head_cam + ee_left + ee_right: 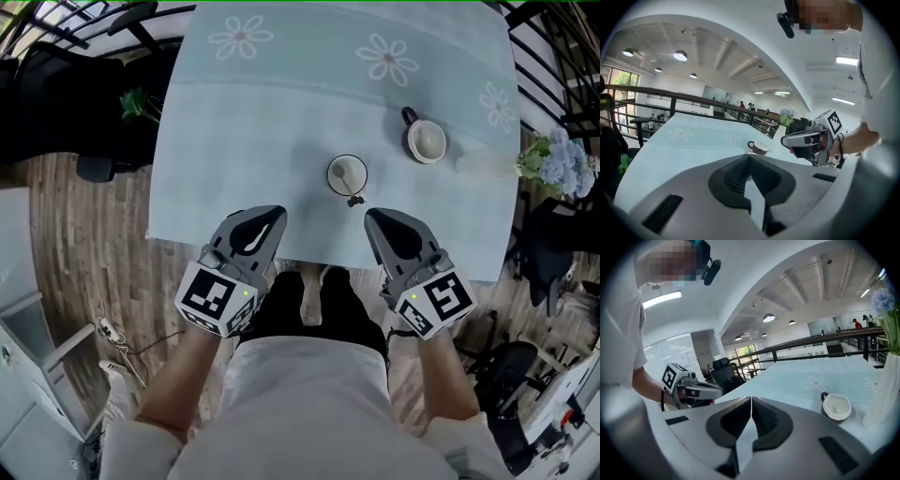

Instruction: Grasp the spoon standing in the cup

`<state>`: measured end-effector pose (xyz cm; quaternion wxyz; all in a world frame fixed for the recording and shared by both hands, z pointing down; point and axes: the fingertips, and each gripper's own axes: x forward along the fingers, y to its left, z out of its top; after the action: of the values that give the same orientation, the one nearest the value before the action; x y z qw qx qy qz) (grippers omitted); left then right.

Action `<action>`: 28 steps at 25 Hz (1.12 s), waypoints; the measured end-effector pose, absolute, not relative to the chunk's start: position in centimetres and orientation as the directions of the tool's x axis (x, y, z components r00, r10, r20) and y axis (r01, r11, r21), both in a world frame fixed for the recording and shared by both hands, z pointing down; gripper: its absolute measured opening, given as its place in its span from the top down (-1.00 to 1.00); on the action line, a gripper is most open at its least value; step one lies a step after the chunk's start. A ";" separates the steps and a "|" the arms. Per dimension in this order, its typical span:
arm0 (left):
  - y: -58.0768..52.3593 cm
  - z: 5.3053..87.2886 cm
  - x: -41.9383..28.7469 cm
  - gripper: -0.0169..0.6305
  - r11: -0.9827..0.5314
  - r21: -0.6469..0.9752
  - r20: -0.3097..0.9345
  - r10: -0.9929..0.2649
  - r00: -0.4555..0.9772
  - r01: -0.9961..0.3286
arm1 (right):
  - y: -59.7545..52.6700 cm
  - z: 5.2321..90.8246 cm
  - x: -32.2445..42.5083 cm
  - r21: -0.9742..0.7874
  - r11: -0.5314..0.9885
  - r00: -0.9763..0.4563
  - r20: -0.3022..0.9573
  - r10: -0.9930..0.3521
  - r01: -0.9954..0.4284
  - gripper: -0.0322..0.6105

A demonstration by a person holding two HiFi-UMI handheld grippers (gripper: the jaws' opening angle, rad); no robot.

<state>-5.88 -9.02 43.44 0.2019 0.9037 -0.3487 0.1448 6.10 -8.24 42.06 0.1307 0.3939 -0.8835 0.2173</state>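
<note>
In the head view a small round cup (346,174) stands near the middle of the table's front half. A spoon (351,187) rests in it, its handle end poking over the near rim. My left gripper (277,215) hovers at the front table edge, to the cup's near left, jaws shut and empty. To the cup's near right my right gripper (373,218) is also shut on nothing. The left gripper view shows its pads (740,174) pressed together; the right gripper view shows the same for its pads (761,418). Neither gripper touches the cup.
A light blue flowered cloth (281,112) covers the table. A white mug with a dark handle (426,141) (758,147) (836,407) stands at the right rear. A white vase (487,161) (883,394) with blue flowers (565,164) stands at the right edge. Black railings and chairs surround the table.
</note>
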 end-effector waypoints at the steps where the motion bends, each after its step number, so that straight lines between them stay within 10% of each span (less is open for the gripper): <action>1: -9.0 43.7 -5.6 0.89 -0.668 0.265 0.405 -0.577 0.709 -0.695 | -8.4 42.4 6.3 -0.281 0.603 -0.662 0.405 -0.631 -0.747 0.83; 12: -8.1 46.8 -4.1 0.89 -0.614 0.296 0.426 -0.601 0.676 -0.732 | -9.0 45.2 6.6 -0.261 0.702 -0.732 0.426 -0.532 -0.663 0.82; 28: -6.0 51.3 -3.4 0.89 -0.576 0.340 0.469 -0.582 0.665 -0.744 | -9.5 47.8 5.0 -0.158 0.827 -0.794 0.422 -0.437 -0.539 0.26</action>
<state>-3.44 -6.02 51.30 0.2617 0.8740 -0.3791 0.1546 4.97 -9.50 47.84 0.1873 0.2603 -0.9373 0.1361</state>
